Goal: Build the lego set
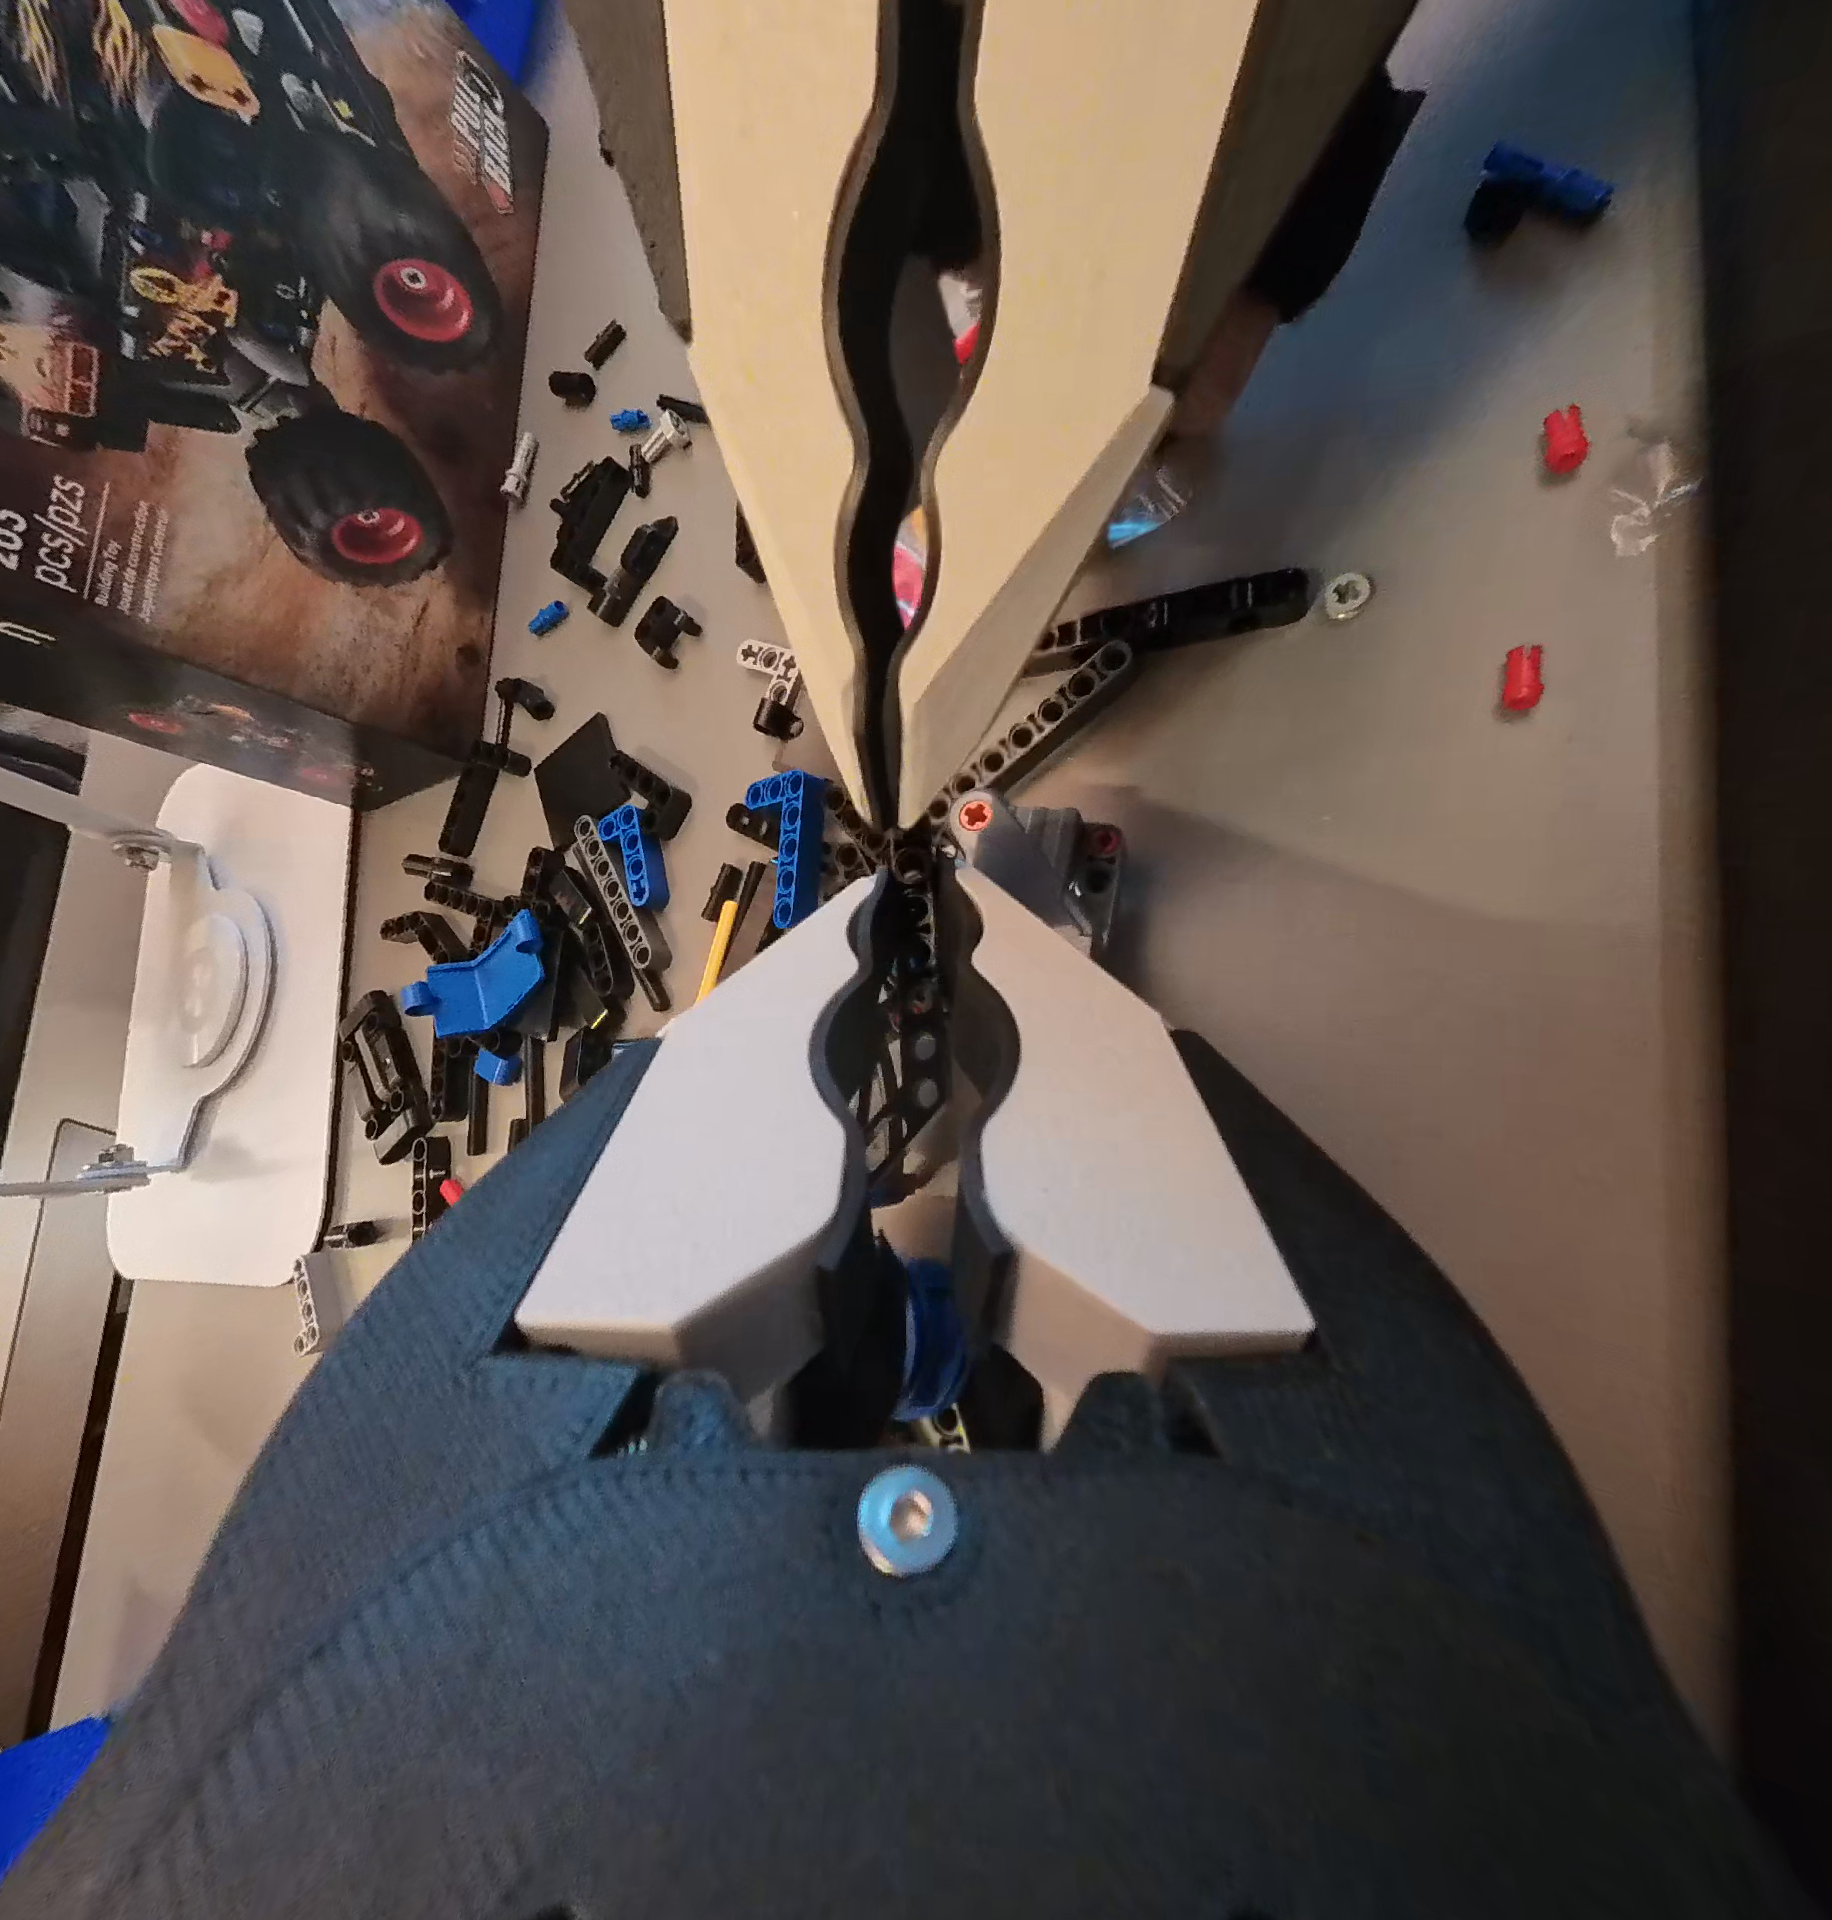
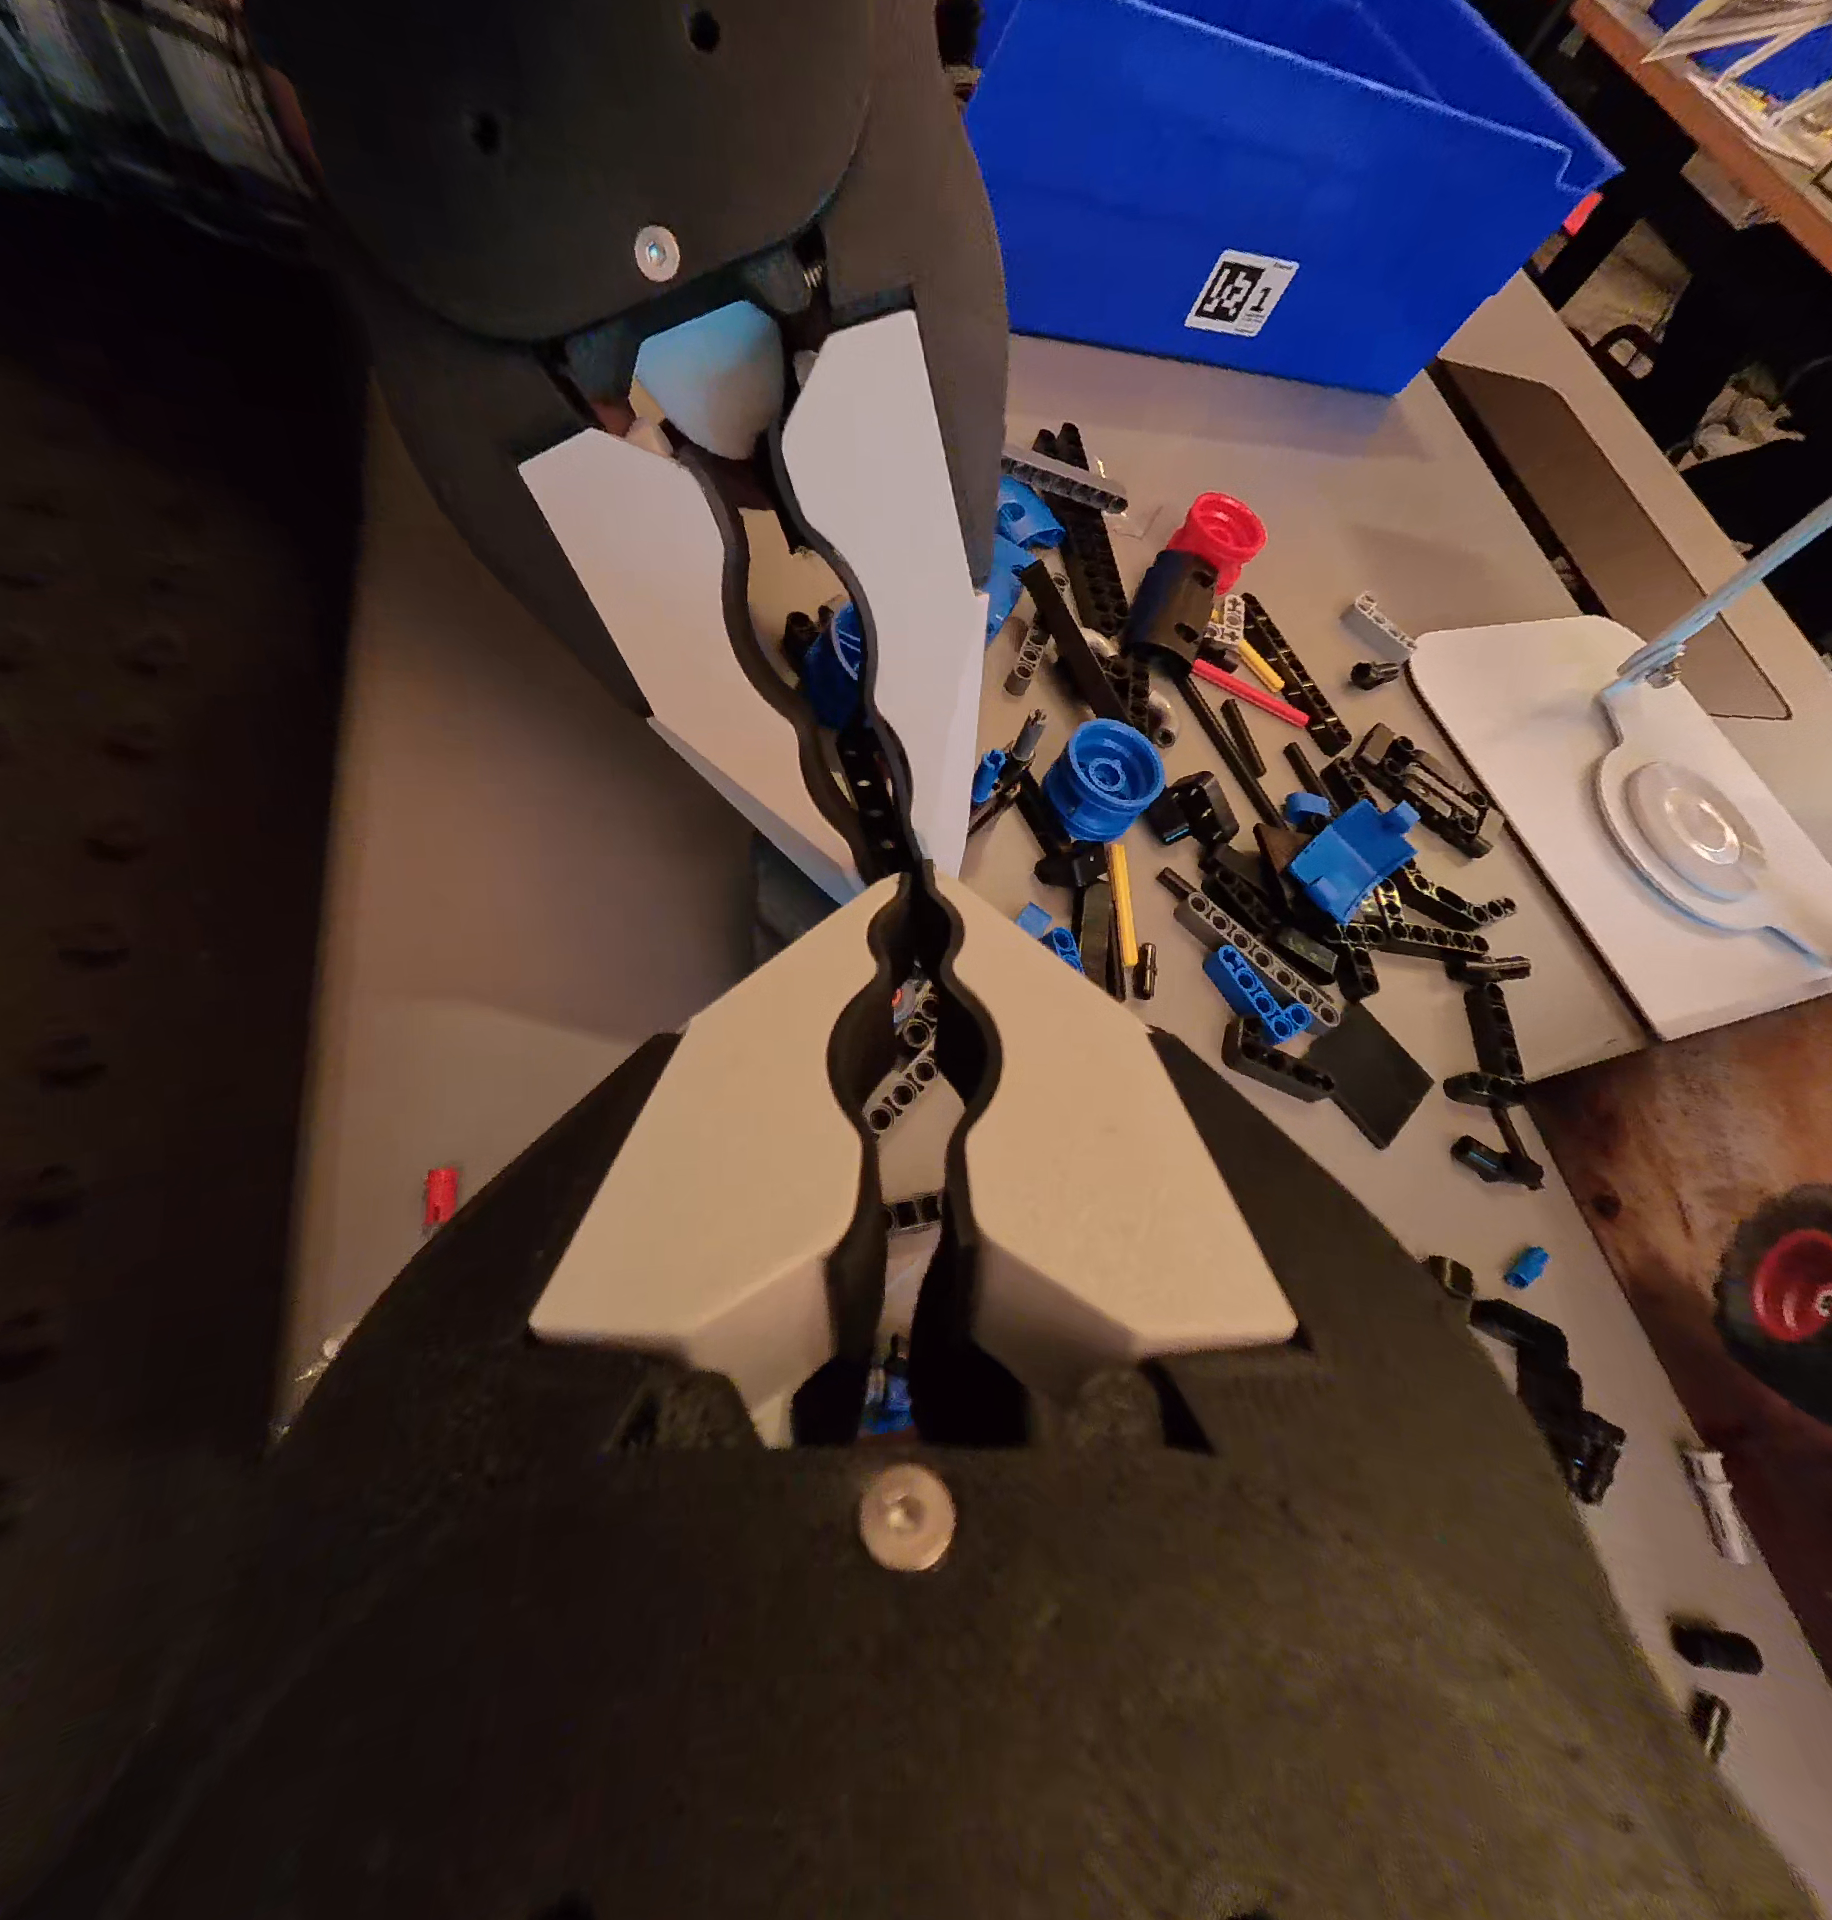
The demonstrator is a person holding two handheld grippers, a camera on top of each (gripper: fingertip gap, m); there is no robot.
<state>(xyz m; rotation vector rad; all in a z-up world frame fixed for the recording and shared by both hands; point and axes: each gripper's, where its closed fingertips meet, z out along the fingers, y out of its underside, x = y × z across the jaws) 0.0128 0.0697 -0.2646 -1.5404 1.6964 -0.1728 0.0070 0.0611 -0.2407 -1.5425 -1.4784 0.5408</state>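
- A black beam [image 1: 910, 997] with a row of round holes is pinched between the two tools, tip to tip, above the grey table [image 1: 1359, 987].
- The left gripper [image 1: 907, 883] is clamped on one end of the beam; a blue wheel [image 1: 933, 1340] is seen deep between its fingers.
- The right gripper [image 2: 917, 904] is clenched on the other end, where more holed black pieces are joined on.
- A red-tipped grey block [image 1: 1037, 852] is seen just beside the meeting point.
- A heap of loose pieces [image 2: 1276, 894], black, blue, yellow and red, is spread nearby.
- The set's box [image 1: 237, 343] is laid at the table's edge, a blue bin [image 2: 1255, 156] behind the heap.
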